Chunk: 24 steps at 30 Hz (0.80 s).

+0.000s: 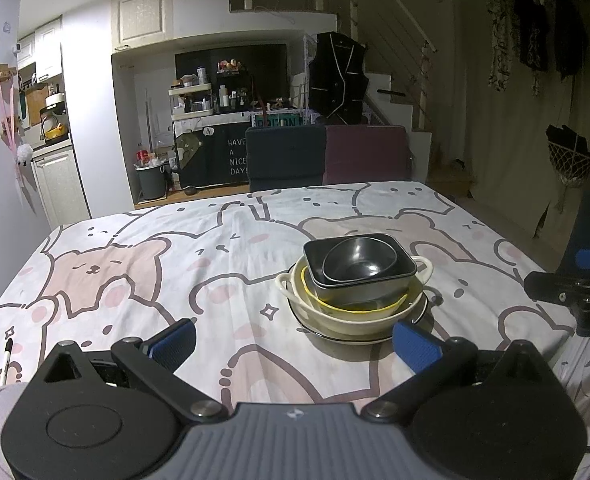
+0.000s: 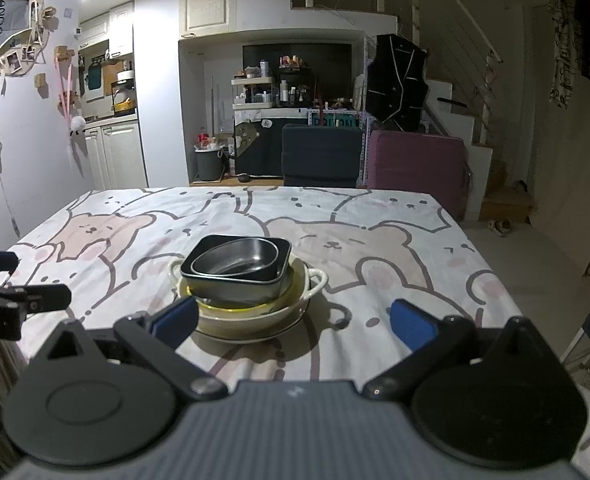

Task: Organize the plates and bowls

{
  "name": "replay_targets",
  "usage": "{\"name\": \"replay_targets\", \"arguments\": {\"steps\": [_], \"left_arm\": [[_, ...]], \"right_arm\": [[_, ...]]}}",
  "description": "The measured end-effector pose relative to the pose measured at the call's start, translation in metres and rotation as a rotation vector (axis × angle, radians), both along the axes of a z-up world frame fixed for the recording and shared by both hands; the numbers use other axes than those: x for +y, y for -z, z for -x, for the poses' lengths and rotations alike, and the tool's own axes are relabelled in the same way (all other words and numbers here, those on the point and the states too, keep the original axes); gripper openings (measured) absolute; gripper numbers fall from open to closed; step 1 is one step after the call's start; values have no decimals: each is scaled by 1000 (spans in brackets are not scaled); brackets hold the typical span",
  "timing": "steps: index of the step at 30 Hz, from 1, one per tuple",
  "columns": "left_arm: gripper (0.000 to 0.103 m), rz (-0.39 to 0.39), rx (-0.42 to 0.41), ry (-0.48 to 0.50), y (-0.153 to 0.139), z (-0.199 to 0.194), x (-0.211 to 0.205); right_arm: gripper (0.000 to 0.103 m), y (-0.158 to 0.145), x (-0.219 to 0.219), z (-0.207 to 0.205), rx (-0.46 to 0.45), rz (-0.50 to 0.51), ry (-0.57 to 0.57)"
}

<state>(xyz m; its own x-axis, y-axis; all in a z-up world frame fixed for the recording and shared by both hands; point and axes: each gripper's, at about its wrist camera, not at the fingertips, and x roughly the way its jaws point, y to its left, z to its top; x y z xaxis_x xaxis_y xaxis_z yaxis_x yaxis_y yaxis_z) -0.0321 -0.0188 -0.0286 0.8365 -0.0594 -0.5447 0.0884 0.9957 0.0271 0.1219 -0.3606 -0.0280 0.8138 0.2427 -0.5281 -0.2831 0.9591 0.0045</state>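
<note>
Tablecloth [image 1: 135, 280] bears bowl stack [image 1: 355, 280] beyond both wide-open, empty grippers [image 1: 295, 344] [image 2: 293, 320].

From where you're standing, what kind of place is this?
Most likely a small loft home's dining area: a table under a bear-print cloth holds stacked dishes, a kitchen counter sits at the back left, and stairs climb behind hanging clothes.
</note>
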Motion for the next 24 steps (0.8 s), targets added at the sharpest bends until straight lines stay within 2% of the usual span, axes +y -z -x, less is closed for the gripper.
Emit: {"name": "replay_targets", "arguments": {"steps": [24], "left_arm": [[103,1,0,-1,0,0,0]], "right_arm": [[102,1,0,1,3,-3,-1]]}}
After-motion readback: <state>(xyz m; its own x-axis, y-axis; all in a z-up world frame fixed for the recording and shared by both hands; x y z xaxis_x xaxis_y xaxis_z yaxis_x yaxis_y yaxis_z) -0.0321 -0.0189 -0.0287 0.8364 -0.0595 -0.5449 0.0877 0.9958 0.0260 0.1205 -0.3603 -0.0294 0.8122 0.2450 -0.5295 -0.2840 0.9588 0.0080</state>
